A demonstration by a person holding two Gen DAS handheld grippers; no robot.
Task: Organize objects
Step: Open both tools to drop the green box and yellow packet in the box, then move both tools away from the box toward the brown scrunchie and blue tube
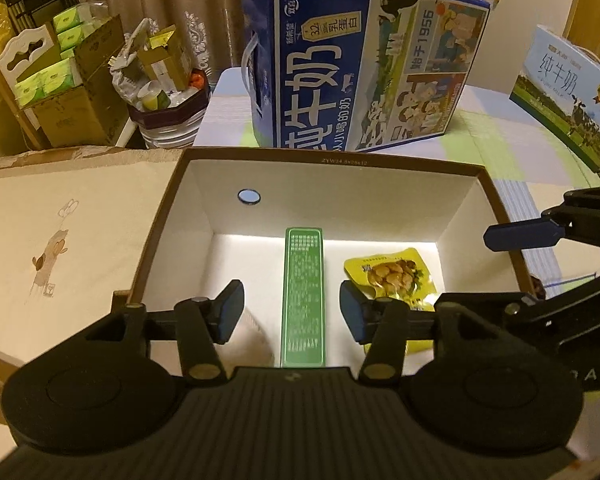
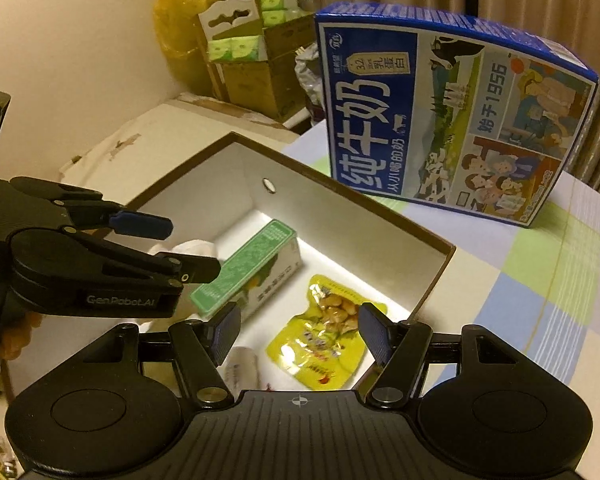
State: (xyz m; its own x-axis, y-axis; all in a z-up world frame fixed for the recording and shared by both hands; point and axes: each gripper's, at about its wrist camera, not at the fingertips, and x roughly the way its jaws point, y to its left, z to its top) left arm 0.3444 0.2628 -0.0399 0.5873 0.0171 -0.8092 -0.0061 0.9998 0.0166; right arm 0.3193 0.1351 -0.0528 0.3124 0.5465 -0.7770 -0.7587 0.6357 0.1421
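Note:
A brown box with white inside (image 1: 380, 164) (image 2: 340, 188) sits open on the table. In it lie a long green carton (image 1: 303, 296) (image 2: 246, 266), a yellow snack pouch (image 1: 392, 276) (image 2: 320, 344) and a white cup-like item (image 1: 250, 336) (image 2: 242, 364). My left gripper (image 1: 292, 312) is open and empty, hovering over the box with the green carton between its fingers; it also shows in the right wrist view (image 2: 172, 248). My right gripper (image 2: 298, 332) is open and empty above the yellow pouch; one of its fingertips (image 1: 516, 234) shows at the box's right rim.
A tall blue milk carton case (image 1: 352, 68) (image 2: 444, 120) stands behind the box. A second milk case (image 1: 568, 100) lies at the far right. The box lid (image 1: 68, 240) lies left. A checked tablecloth (image 2: 532, 300) covers the table. Cardboard boxes and clutter (image 1: 80, 80) stand beyond.

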